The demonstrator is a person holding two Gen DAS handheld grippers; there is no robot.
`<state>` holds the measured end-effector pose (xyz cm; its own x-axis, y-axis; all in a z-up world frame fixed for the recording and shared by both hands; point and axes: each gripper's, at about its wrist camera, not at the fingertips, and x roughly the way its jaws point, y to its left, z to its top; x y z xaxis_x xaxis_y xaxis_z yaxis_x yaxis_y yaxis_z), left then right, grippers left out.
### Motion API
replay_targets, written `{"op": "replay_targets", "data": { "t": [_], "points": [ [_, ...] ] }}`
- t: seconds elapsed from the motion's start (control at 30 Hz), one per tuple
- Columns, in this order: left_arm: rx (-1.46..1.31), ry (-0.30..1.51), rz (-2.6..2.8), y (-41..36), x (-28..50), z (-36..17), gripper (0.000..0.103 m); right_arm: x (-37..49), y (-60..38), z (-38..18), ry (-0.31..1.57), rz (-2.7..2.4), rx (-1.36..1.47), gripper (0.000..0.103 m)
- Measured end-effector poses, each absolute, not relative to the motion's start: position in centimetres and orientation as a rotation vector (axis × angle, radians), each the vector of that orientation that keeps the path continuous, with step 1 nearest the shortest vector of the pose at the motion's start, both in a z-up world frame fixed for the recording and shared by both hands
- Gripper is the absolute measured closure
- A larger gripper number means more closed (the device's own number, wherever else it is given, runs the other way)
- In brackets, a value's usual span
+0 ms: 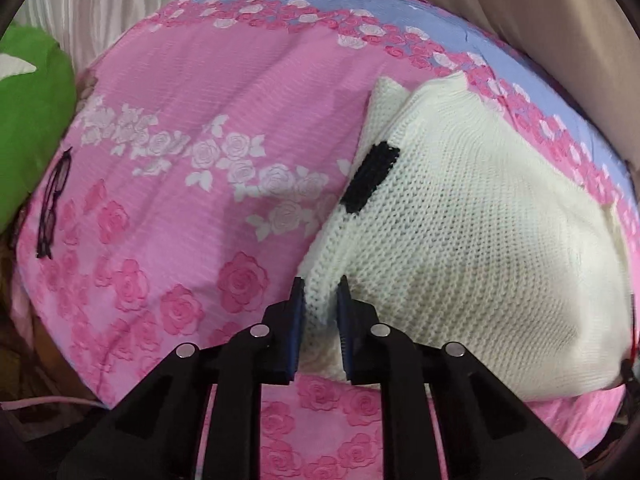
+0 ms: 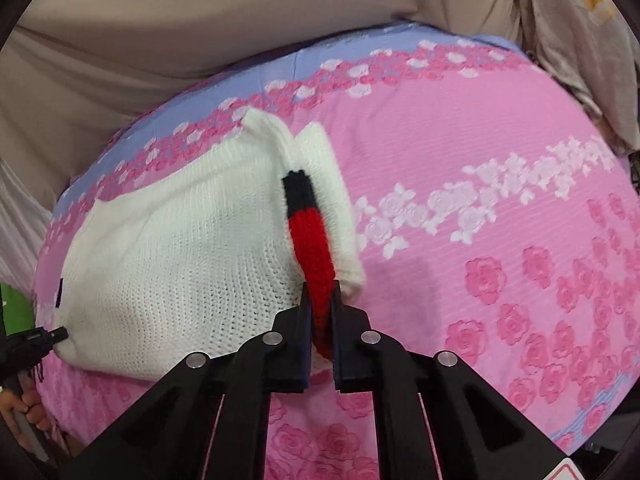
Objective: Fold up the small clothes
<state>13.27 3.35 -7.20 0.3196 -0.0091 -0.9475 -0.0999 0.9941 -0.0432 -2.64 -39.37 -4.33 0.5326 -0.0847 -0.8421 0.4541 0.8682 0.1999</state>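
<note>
- The white knitted sweater (image 1: pixel 480 232) lies on the pink rose-patterned bedsheet (image 1: pixel 180 100).
- Left hand-held gripper (image 1: pixel 320 300) pinches its white edge.
- Right hand-held gripper (image 2: pixel 321 300) clamps its red-and-black band (image 2: pixel 312 232).

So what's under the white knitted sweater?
The white knitted sweater lies on a pink rose bedspread, which shows all around it. Anything else underneath is covered. Left gripper pinches a white edge, right gripper a red band.

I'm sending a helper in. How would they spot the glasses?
Start at the pink rose-print bedspread. Go to the side by the green cushion, away from the white knit garment. The glasses lie there: thin, dark-framed, the only hard object on it.
</note>
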Motion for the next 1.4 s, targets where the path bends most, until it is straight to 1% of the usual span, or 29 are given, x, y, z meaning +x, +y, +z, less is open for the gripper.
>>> {"op": "replay_targets", "data": {
  "t": [0.07,0.17,0.27,0.3,0.37,0.4,0.43,0.5,0.57,0.6,0.73,0.8,0.83,1.0,1.03,1.13,1.17,1.23,1.3,1.33,1.37,1.4],
  "points": [
    [-0.084,1.267,0.065,3.5,13.2,-8.2,0.088,-3.8,-40.9,-5.3,0.996,-0.372,0.430,0.097],
    [-0.017,1.262,0.068,2.9,12.9,-8.5,0.087,-4.3,-41.9,-9.6,1.125,-0.376,0.450,0.095],
    [-0.037,1.277,0.062,3.0,12.0,-6.9,0.085,-4.4,-40.7,-7.7,1.081,-0.394,0.427,0.092],
    [-0.043,1.264,0.055,3.1,11.5,-6.2,0.084,-4.5,-40.2,-6.8,1.061,-0.408,0.419,0.089],
    [-0.042,1.232,0.039,2.5,10.5,-4.2,0.081,-4.8,-38.8,-4.6,1.023,-0.456,0.373,0.069],
    [-0.049,1.212,0.025,2.2,10.1,-3.5,0.079,-5.0,-38.1,-3.6,0.997,-0.454,0.366,0.067],
    [-0.052,1.201,0.008,1.8,9.6,-3.0,0.076,-5.2,-37.2,-2.6,0.968,-0.431,0.367,0.066],
    [-0.042,1.187,-0.039,-0.2,9.6,-2.5,0.075,-4.6,-35.7,-1.8,0.963,-0.357,0.371,0.066],
    [0.004,1.181,-0.058,-2.3,10.2,-3.3,0.075,-2.8,-33.7,-2.1,0.992,-0.264,0.373,0.073],
    [0.028,1.185,-0.058,-3.0,10.6,-4.1,0.075,-1.8,-32.7,-2.4,0.995,-0.229,0.373,0.074],
    [0.083,1.267,-0.033,-4.1,12.2,-7.9,0.075,1.8,-29.1,-5.0,1.038,-0.155,0.317,0.074],
    [0.080,1.298,-0.023,-3.9,12.4,-9.1,0.073,3.4,-28.3,-8.1,1.150,-0.146,0.269,0.074],
    [0.075,1.289,-0.022,-3.7,12.3,-9.0,0.072,3.7,-28.1,-9.0,1.175,-0.149,0.249,0.074],
    [0.073,1.289,-0.021,-3.6,12.2,-8.9,0.072,2.4,-26.9,-5.2,1.073,-0.138,0.267,0.074],
    [0.078,1.287,-0.019,-3.7,12.2,-9.0,0.072,2.5,-26.6,-5.4,1.083,-0.132,0.262,0.072],
    [0.093,1.285,-0.010,-4.0,12.2,-9.0,0.072,3.5,-25.7,-8.8,1.204,-0.139,0.200,0.072],
    [0.093,1.287,-0.012,-4.0,12.2,-8.9,0.072,3.3,-25.8,-8.8,1.190,-0.140,0.203,0.072],
    [0.057,1.284,-0.028,-3.9,11.8,-8.1,0.072,3.2,-26.1,-7.4,1.166,-0.130,0.242,0.071],
    [-0.015,1.258,-0.047,-3.4,12.0,-6.8,0.072,2.8,-27.2,-4.8,1.084,-0.144,0.277,0.072],
    [-0.040,1.239,-0.051,-3.2,12.2,-6.2,0.069,2.7,-28.3,-3.4,1.040,-0.174,0.266,0.064],
    [-0.055,1.219,-0.048,-3.1,12.9,-5.5,0.062,2.8,-29.3,-2.6,1.015,-0.211,0.252,0.050],
    [-0.059,1.199,-0.044,-3.1,13.6,-4.9,0.061,3.0,-30.6,-2.2,0.997,-0.250,0.240,0.045]
  ]
}}
